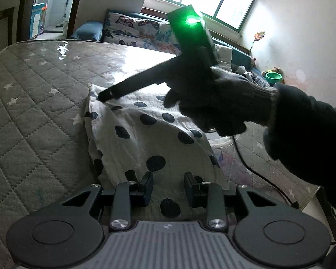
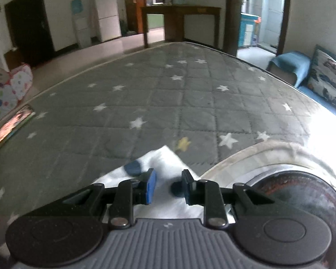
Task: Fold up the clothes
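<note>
Black tongs (image 1: 168, 187) with ribbed grey housing; dark knit glove (image 1: 215, 103), dark sleeve (image 1: 306, 130).

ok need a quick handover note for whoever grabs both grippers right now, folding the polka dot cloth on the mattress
Left gripper: open, fingers either side of the near end of the polka dot cloth, gripping nothing.
Right gripper: open in its own view, over the far corner of the cloth; in the left wrist view its tip sits at that corner.
Cloth: lies rumpled on the grey star-quilted mattress, narrow and apparently doubled over, though the layers cannot be counted.
Done: both grippers are placed at opposite ends.
Left: close on the ends, make the fold, smooth it flat.
</note>
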Demonstrator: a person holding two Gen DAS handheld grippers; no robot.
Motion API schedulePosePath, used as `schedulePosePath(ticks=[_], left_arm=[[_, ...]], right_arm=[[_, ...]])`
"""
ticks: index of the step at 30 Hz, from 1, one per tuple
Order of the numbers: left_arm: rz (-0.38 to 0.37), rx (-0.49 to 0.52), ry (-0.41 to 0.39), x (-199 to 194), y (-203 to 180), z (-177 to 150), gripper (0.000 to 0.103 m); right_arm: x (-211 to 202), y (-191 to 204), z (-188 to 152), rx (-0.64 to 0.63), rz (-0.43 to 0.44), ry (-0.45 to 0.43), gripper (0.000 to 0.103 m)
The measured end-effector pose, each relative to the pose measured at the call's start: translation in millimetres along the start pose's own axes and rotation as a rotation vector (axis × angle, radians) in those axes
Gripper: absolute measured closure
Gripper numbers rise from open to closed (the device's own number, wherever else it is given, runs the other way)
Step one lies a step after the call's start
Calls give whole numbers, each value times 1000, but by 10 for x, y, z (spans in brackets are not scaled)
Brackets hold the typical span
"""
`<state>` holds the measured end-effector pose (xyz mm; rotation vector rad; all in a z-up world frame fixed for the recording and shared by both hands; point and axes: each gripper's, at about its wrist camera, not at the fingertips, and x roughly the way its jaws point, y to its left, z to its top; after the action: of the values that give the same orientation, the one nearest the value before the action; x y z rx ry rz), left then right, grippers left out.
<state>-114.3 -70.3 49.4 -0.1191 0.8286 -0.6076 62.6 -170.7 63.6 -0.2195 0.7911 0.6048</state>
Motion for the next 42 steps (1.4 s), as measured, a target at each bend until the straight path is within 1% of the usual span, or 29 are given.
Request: schedulePosePath(ticks=[2,5,7,8,9,10,14,18,19,22,25,29,32,34,38,42], left_arm=[[-1,-1,2,-6,-6,11,68],[2,15,-2,-18,-24,20,65],[3,16,-10,-28,-27,32,64],[3,14,-16,-36,-26,38,63],[6,13,-23,-46,-26,47,62],[8,11,-28,-52,-27,58,61],[11,14,-44,-67,-49,99,61],[33,18,-35,-43,-40,88,61],[36,14,-29,-37,-30,78,61],[47,11,-14,-27,0,35,61],[52,13,-11,-30,11,10,61],[50,20,-25,-89,-6,45,61],[49,27,-46,-122,-37,100,61],[48,25,-48,-94,-47,125,61],[55,17,-21,2,-45,102,61],[54,10,-11,0,-22,59,61]], right_arm=[[-20,-62,61,14,-19,-13,77],[-219,-114,68,22,-28,-32,76],[-347,-134,48,27,-28,-38,74],[-442,-130,3,28,-22,-39,72],[-527,-110,-59,26,-18,-36,65],[-612,-91,-120,24,-15,-33,62],[-856,20,-394,6,6,-23,58],[-1006,139,-687,3,25,-21,56],[-1026,169,-754,-14,3,-23,54],[-1059,220,-895,-56,-63,-17,53],[-1062,99,-977,-53,-143,-5,53],[-1219,-2,-950,-18,-171,-48,52],[-1322,-14,-869,6,-142,-96,51],[-1263,0,-848,-8,-142,-96,42],[-1144,28,-806,-37,-141,-96,41],[-1025,56,-764,-65,-141,-97,40]])
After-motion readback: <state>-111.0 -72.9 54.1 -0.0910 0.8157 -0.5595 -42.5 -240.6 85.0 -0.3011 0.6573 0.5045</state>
